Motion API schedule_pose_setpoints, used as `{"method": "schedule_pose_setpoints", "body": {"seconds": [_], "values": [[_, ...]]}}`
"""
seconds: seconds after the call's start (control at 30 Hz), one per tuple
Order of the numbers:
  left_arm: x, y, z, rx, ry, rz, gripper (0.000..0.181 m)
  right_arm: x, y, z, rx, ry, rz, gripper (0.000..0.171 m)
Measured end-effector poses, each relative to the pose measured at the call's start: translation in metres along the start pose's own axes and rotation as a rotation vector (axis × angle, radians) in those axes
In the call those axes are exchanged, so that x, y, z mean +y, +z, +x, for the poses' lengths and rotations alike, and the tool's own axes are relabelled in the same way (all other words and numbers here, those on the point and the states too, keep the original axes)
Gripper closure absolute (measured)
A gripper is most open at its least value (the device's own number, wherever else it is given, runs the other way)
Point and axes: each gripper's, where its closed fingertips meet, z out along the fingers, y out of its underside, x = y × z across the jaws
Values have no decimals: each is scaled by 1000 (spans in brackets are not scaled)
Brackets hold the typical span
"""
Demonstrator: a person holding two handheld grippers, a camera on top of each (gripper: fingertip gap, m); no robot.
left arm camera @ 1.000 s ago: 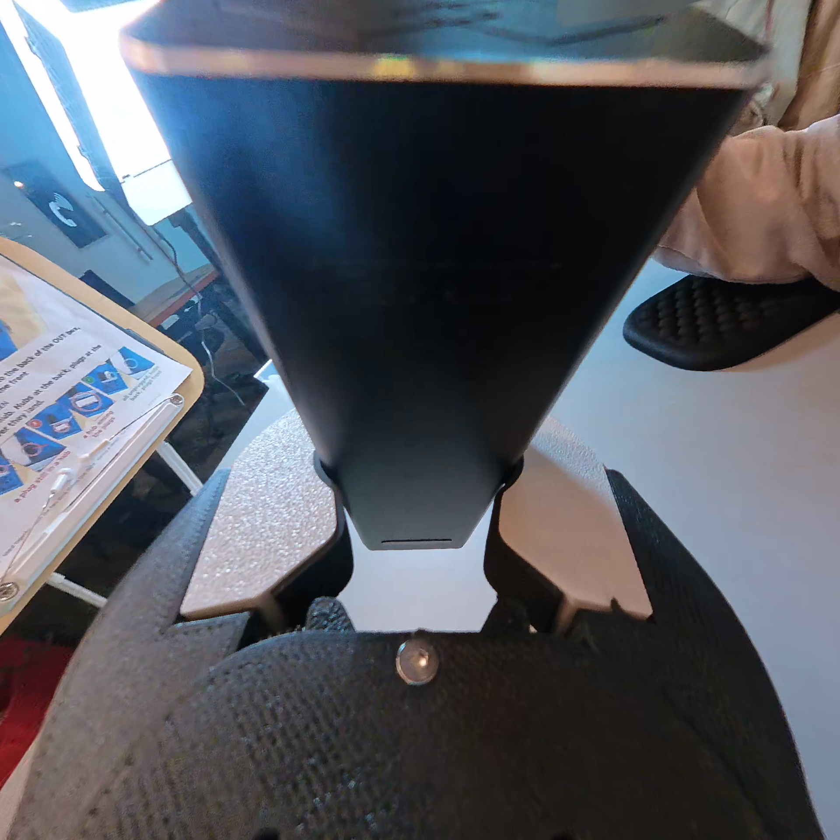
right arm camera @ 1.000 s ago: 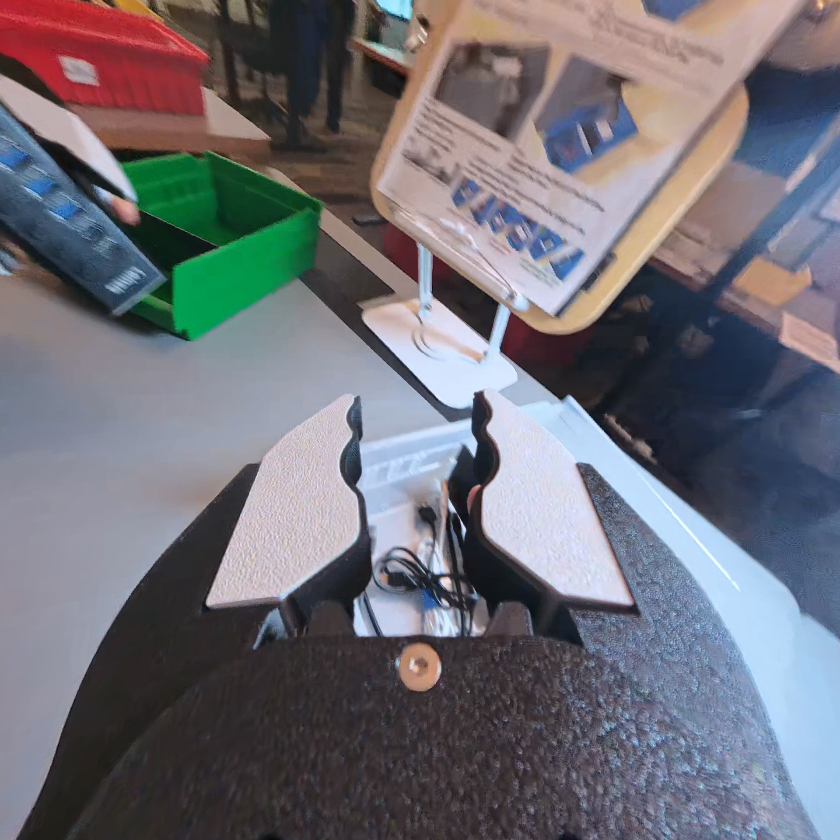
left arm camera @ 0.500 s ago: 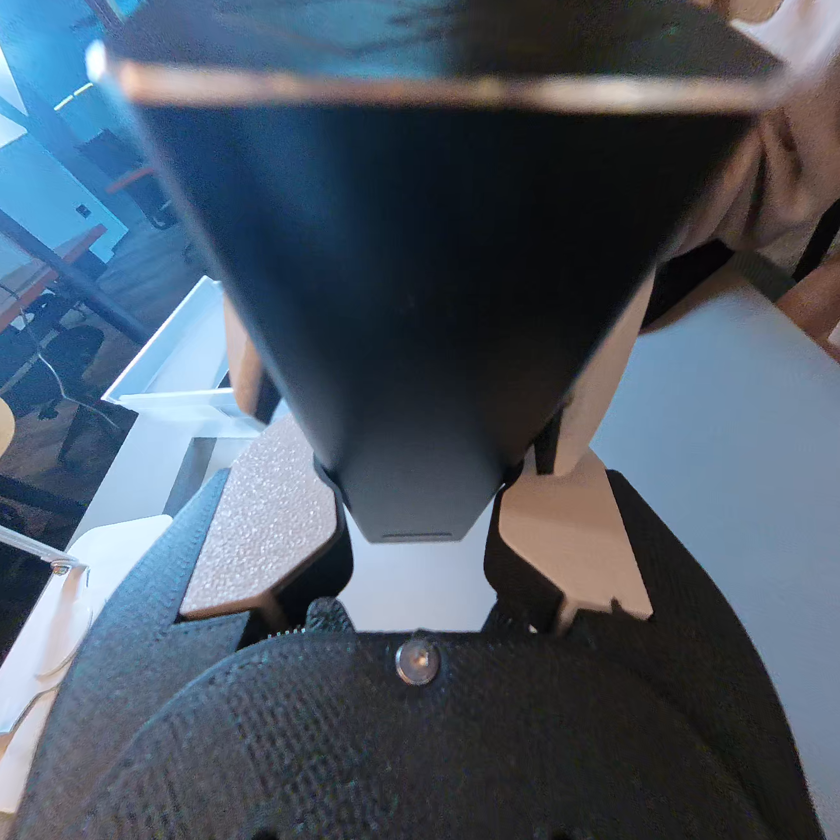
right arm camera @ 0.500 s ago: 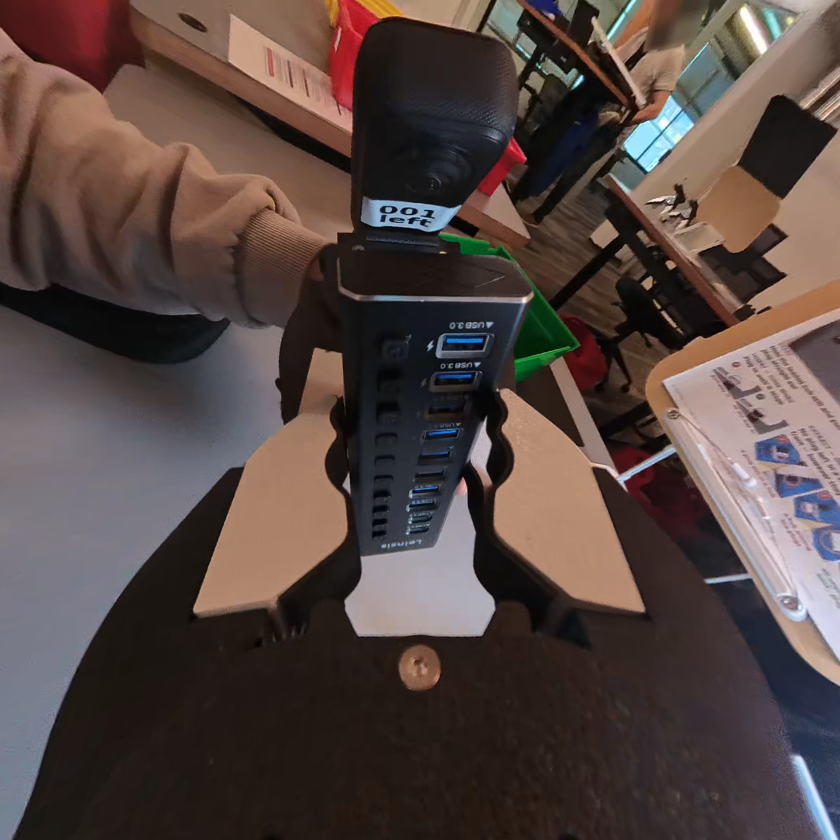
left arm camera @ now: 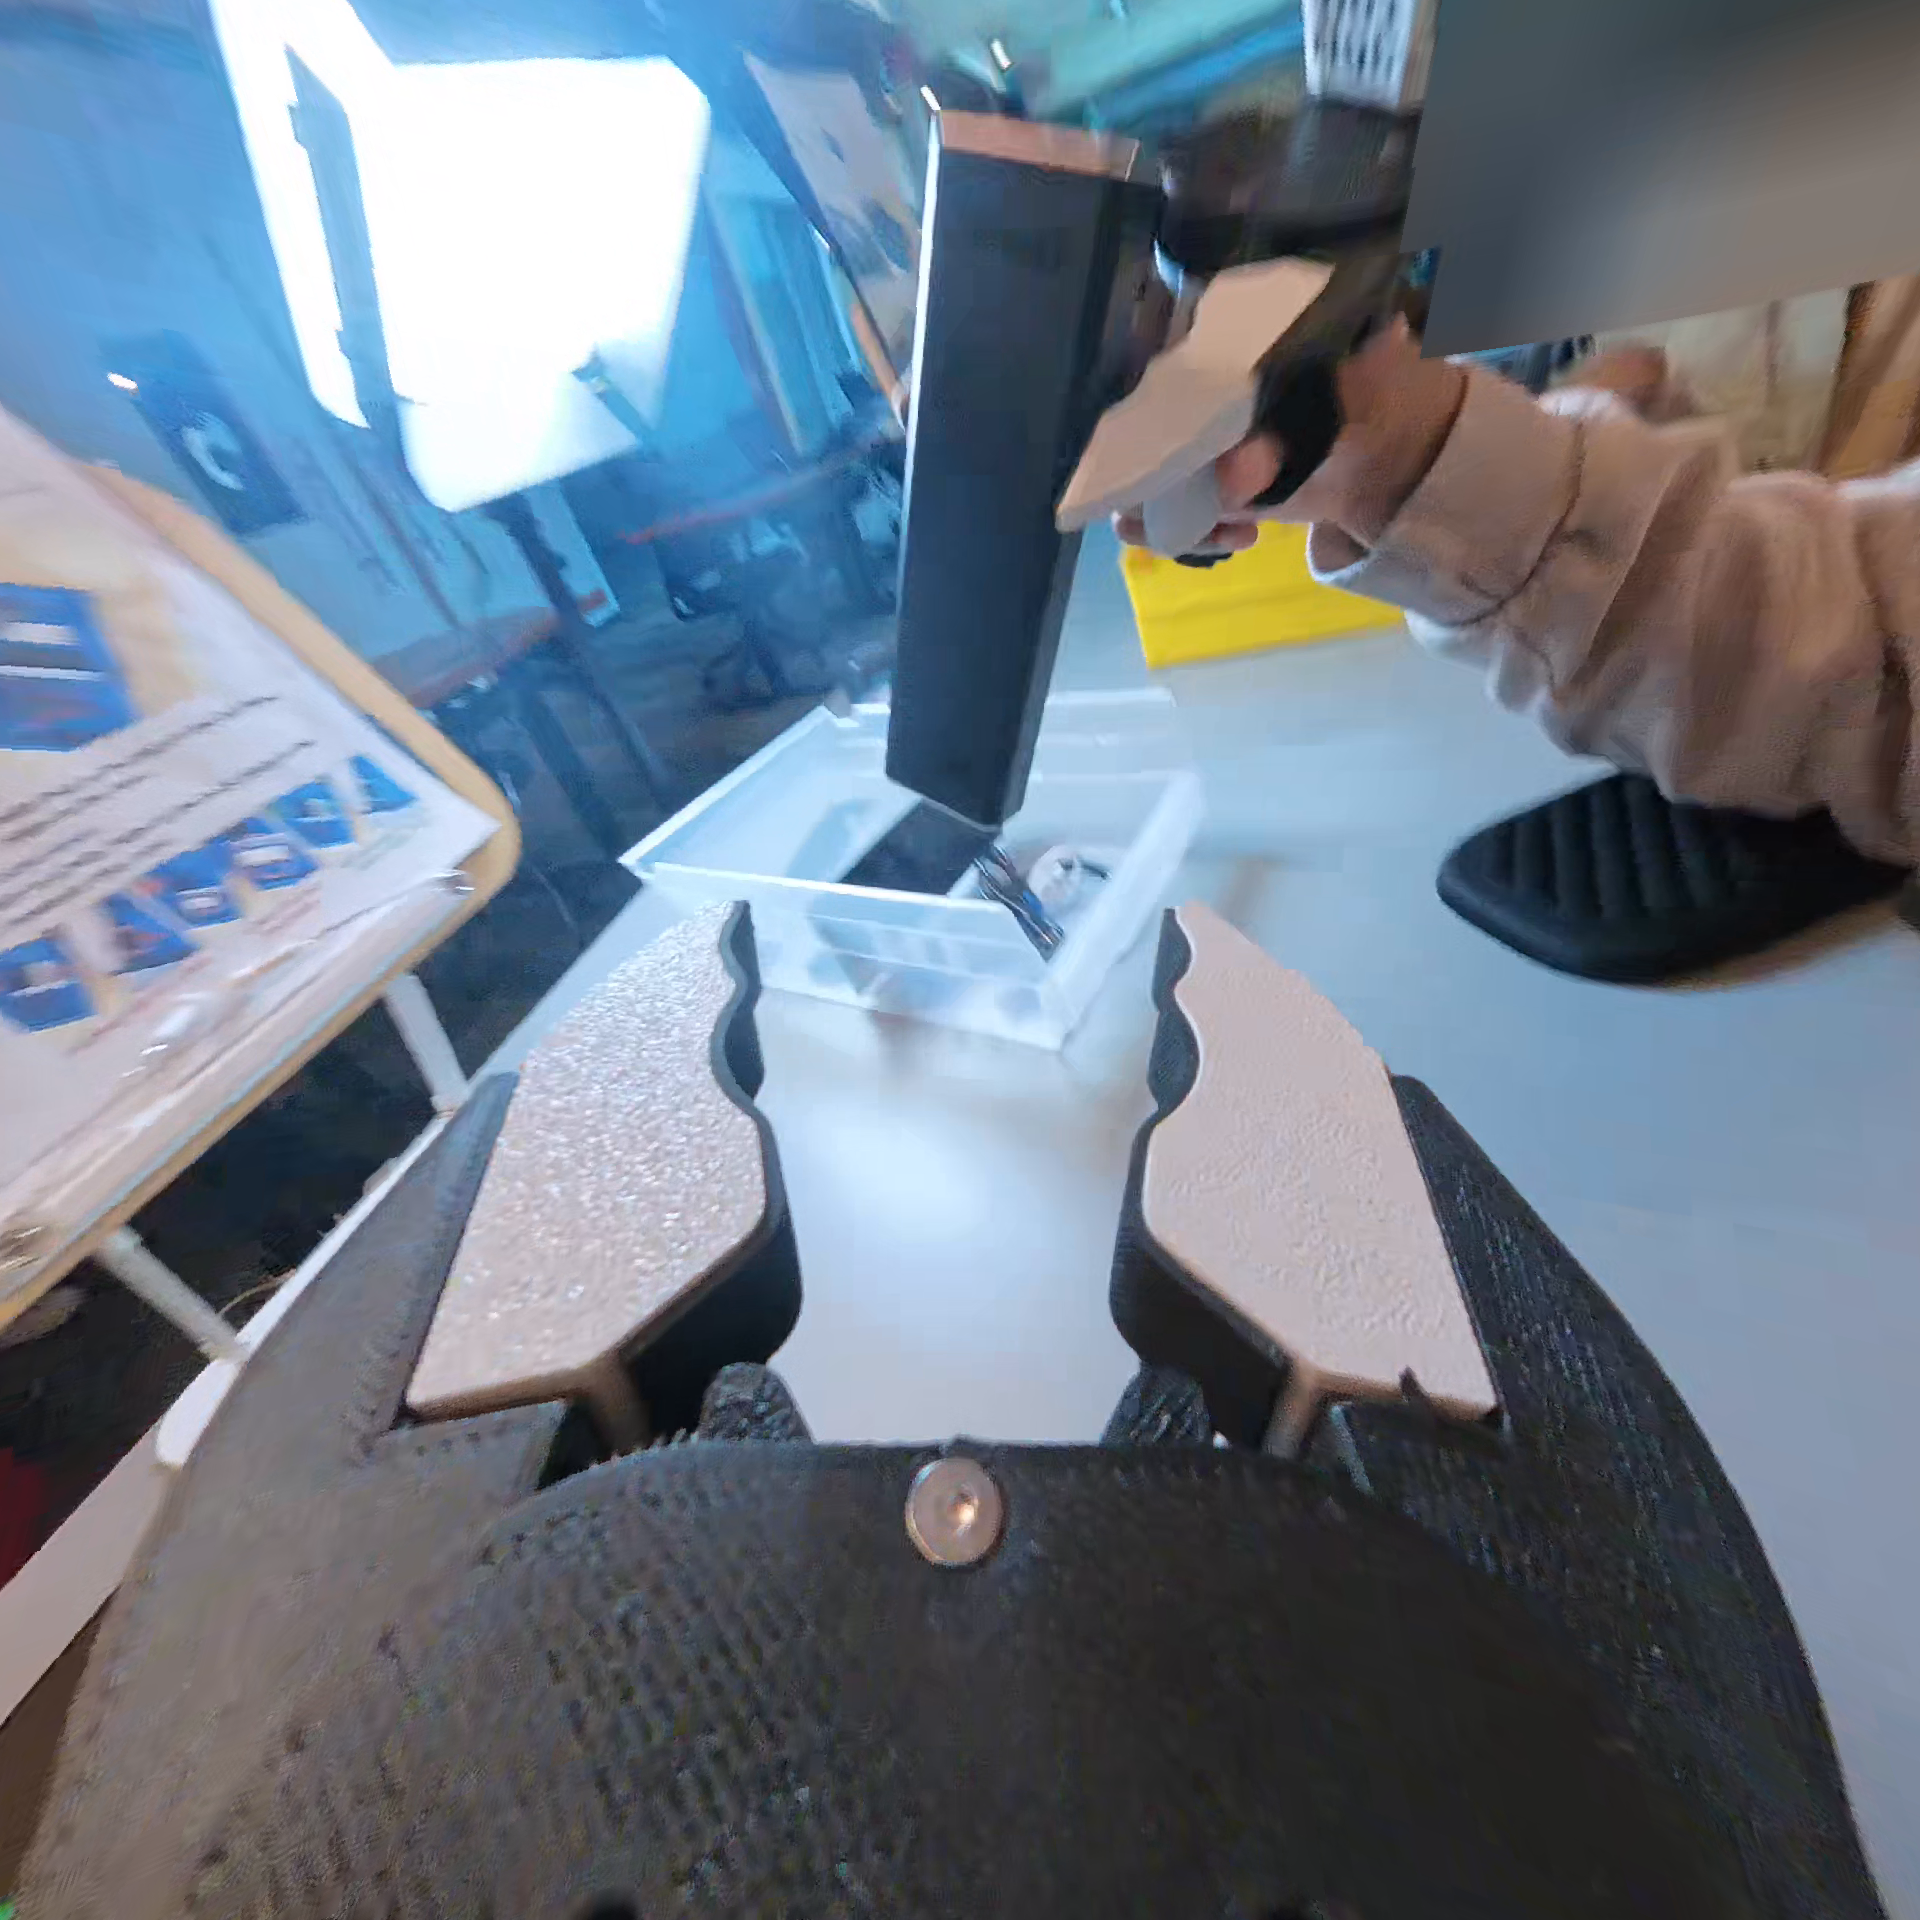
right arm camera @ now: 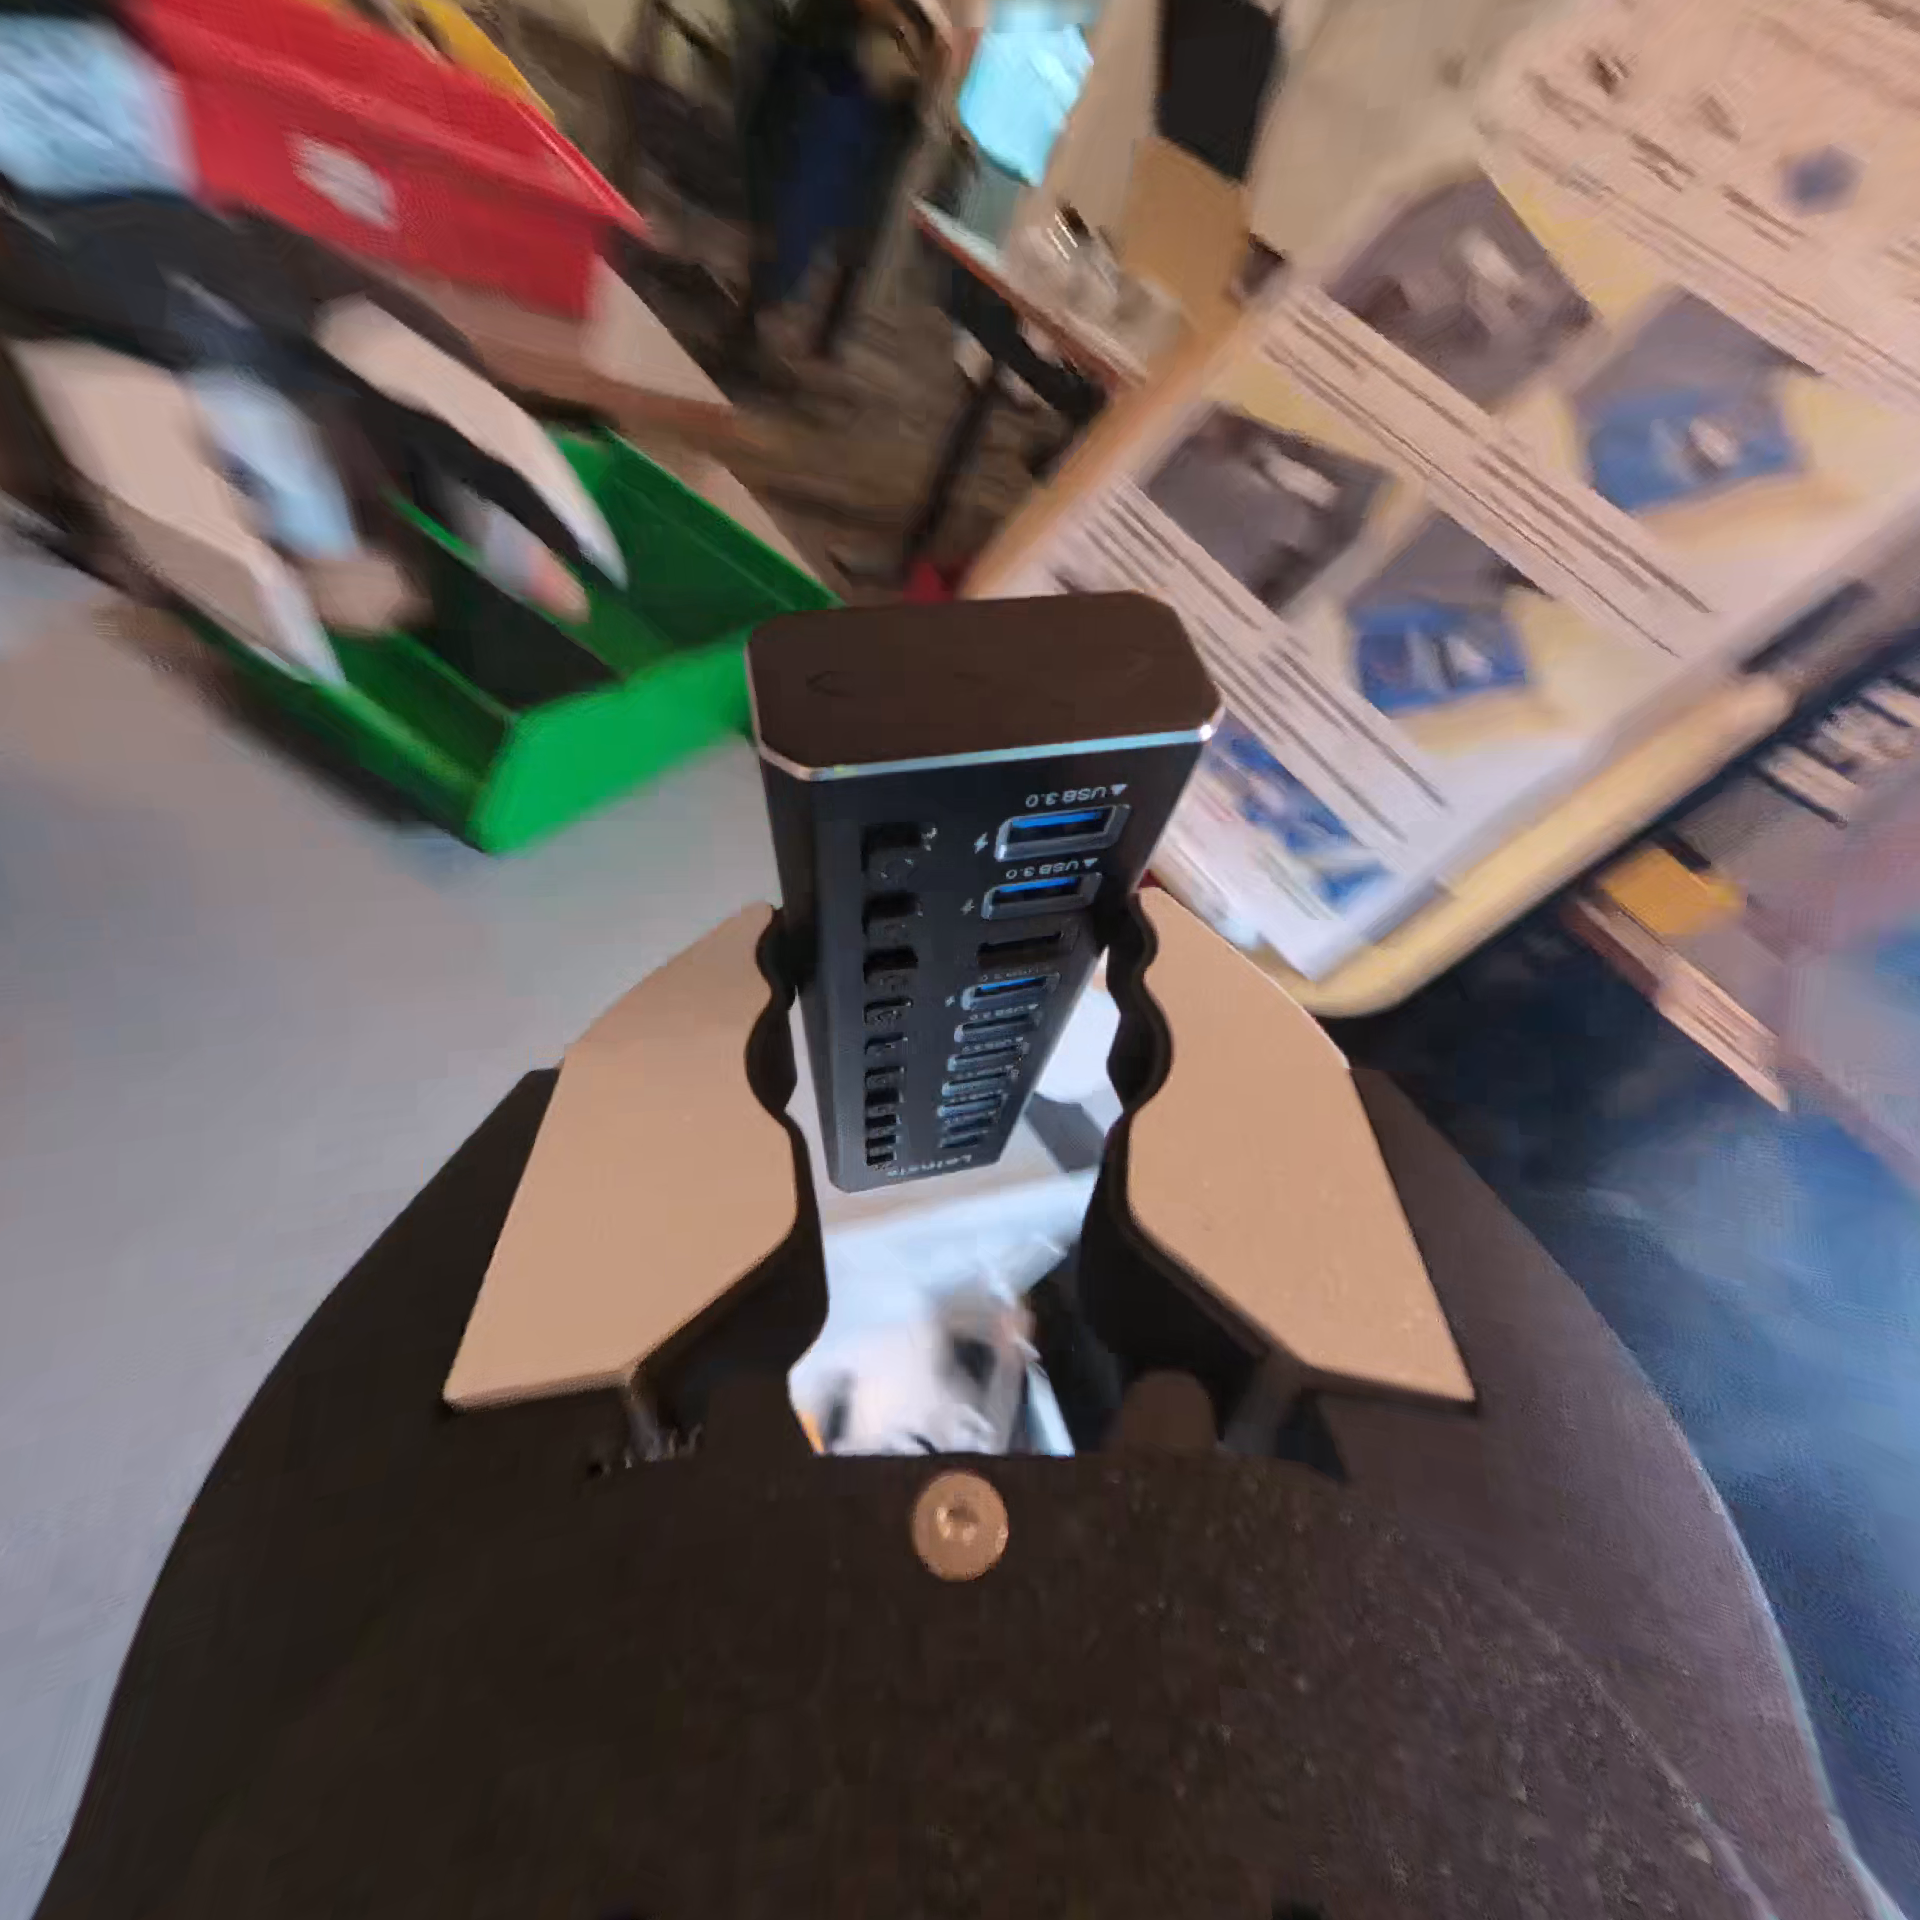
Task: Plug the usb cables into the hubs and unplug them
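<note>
A black multi-port USB hub (right arm camera: 935, 1039) stands upright between my right gripper's (right arm camera: 956, 909) fingers, which are shut on its sides with the ports facing the camera. In the left wrist view the same hub (left arm camera: 987, 520) hangs in that right gripper (left arm camera: 1195, 416) above a clear plastic box (left arm camera: 1122, 935). The box holds dark cables (left arm camera: 1023, 904), which show blurred below the hub in the right wrist view (right arm camera: 935, 1340). My left gripper (left arm camera: 956, 920) is open and empty, low over the grey table in front of the box.
An instruction board on a stand (left arm camera: 208, 831) is left of the box and also shows in the right wrist view (right arm camera: 1455, 520). A black wrist rest (left arm camera: 1662, 894) and a yellow bin (left arm camera: 1247, 603) lie to the right. A green bin (right arm camera: 623, 707) and a red bin (right arm camera: 364, 177) sit far left.
The hub has passed from my left gripper to my right. My left gripper has opened and drawn back; my right gripper has closed on the hub and carried it over the clear box.
</note>
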Motion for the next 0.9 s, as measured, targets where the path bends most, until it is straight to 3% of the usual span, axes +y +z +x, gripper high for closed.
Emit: {"method": "schedule_pose_setpoints", "body": {"seconds": [0.1, 0.2, 0.47, 0.7, 0.9], "values": [[-12, -27, -21, -88, -30, 48, 120, 52, 2, 84, 175, -78, -292, 113], [4, -45, -18, -130, -57, 3, 132, 113, 16, 136, 168, -57, -544, 113], [58, -88, 47, -113, -142, -60, 140, 249, 59, 157, -40, 31, -968, 113], [70, -119, 36, -260, -142, 50, 146, 291, 93, 153, -91, 123, -1014, 114], [89, -123, 30, -306, -151, -10, 135, 315, 99, 145, -105, 124, -1075, 113]]}}
